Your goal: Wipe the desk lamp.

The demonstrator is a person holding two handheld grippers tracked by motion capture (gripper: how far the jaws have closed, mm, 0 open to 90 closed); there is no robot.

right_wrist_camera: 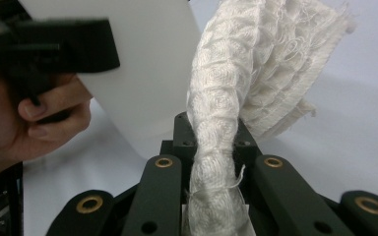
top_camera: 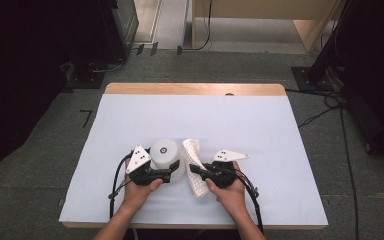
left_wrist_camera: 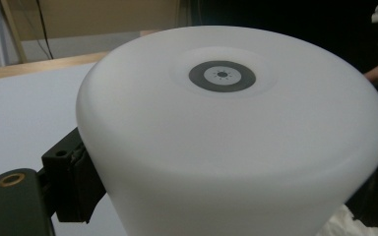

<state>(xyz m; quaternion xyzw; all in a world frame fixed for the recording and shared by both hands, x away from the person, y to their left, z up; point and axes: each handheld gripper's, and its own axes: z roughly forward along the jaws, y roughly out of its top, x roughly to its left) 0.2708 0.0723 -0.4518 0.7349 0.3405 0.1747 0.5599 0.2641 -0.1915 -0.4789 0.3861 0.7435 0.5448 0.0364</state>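
Observation:
A white plastic cup (top_camera: 166, 152) stands upside down on the white-covered table (top_camera: 240, 120), with a grey ring mark on its upturned base (left_wrist_camera: 221, 76). My left gripper (top_camera: 171, 171) has its jaws around the cup's wall, and the left pad (left_wrist_camera: 76, 184) presses against it. My right gripper (top_camera: 196, 171) is shut on a white waffle-weave cloth (right_wrist_camera: 270, 64). The cloth sticks up beside the cup, and its other end hangs below the jaws (top_camera: 198, 189). In the right gripper view the cloth rises between the two jaws, close to the cup's side (right_wrist_camera: 147, 64).
A wooden table edge (top_camera: 195, 89) runs along the far side. Black equipment stands to the left (top_camera: 25, 75) and right (top_camera: 375, 75), with cables (top_camera: 325, 107) on the grey floor. Bare white table surface stretches beyond and to both sides of the hands.

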